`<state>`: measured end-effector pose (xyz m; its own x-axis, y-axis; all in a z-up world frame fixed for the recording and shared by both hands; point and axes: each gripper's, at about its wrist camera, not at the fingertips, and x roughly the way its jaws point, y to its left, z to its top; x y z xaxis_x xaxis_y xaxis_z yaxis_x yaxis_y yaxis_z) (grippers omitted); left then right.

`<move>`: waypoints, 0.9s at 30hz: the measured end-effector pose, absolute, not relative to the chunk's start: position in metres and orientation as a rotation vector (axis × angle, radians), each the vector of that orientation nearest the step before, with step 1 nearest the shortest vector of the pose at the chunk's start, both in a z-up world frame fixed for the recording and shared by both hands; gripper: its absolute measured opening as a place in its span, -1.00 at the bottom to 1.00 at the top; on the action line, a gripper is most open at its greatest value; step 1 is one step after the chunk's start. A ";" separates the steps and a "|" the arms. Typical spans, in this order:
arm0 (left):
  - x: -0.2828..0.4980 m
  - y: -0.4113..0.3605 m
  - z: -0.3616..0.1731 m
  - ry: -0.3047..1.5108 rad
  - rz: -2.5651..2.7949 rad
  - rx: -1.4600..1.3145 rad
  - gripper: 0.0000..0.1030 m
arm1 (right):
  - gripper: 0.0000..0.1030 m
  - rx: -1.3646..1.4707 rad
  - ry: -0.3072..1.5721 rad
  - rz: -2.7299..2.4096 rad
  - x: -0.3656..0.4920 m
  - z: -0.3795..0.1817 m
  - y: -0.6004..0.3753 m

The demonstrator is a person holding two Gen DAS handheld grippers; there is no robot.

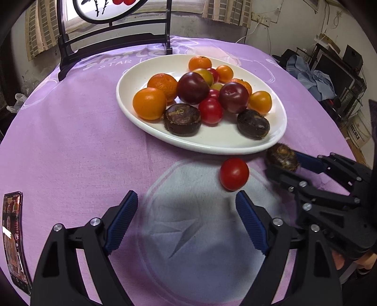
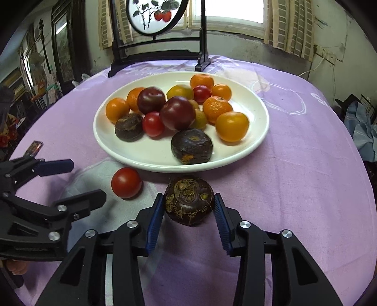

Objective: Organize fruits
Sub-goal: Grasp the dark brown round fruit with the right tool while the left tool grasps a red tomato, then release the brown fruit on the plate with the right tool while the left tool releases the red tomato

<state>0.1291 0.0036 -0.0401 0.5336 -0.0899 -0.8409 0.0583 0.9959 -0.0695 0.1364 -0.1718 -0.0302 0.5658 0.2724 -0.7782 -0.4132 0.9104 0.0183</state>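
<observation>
Right tongs (image 2: pixel 189 207) pinch a dark brown round water chestnut (image 2: pixel 189 201), stem scar facing 12 o'clock; left tongs (image 1: pixel 186 213) spread near a red cherry tomato (image 1: pixel 234 173).

Bright window (image 2: pixel 233 10), curtains (image 2: pixel 288 26), stained wall (image 2: pixel 238 48)

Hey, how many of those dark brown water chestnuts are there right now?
3. Two lie on the white plate: one at its left, one at the near edge. The third sits between the right hand-held gripper pads. More may hide under fruit.
</observation>
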 end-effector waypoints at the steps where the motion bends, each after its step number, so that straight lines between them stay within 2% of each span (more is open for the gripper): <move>1: 0.129 0.001 -0.041 1.005 -0.091 -0.024 0.61 | -0.16 -0.162 0.874 0.401 0.135 -0.028 -0.176; 9: 0.141 -0.022 -0.047 1.042 -0.099 0.021 0.60 | -0.16 -0.062 0.856 0.393 0.134 -0.016 -0.206; 11: 0.146 -0.029 -0.050 1.058 -0.108 0.035 0.41 | -0.16 -0.051 0.844 0.395 0.134 -0.013 -0.210; 14: 0.154 -0.041 -0.051 1.055 -0.098 0.059 0.37 | -0.16 -0.036 0.828 0.408 0.133 -0.009 -0.214; 16: 0.158 -0.044 -0.050 1.048 -0.101 0.058 0.17 | -0.16 -0.033 0.827 0.415 0.134 -0.009 -0.214; 18: 0.160 -0.048 -0.047 1.040 -0.113 0.075 -0.46 | -0.16 -0.035 0.827 0.420 0.133 -0.009 -0.214; 27: 0.143 -0.037 -0.028 1.019 -0.124 0.081 -0.46 | -0.16 -0.031 0.813 0.425 0.130 -0.009 -0.212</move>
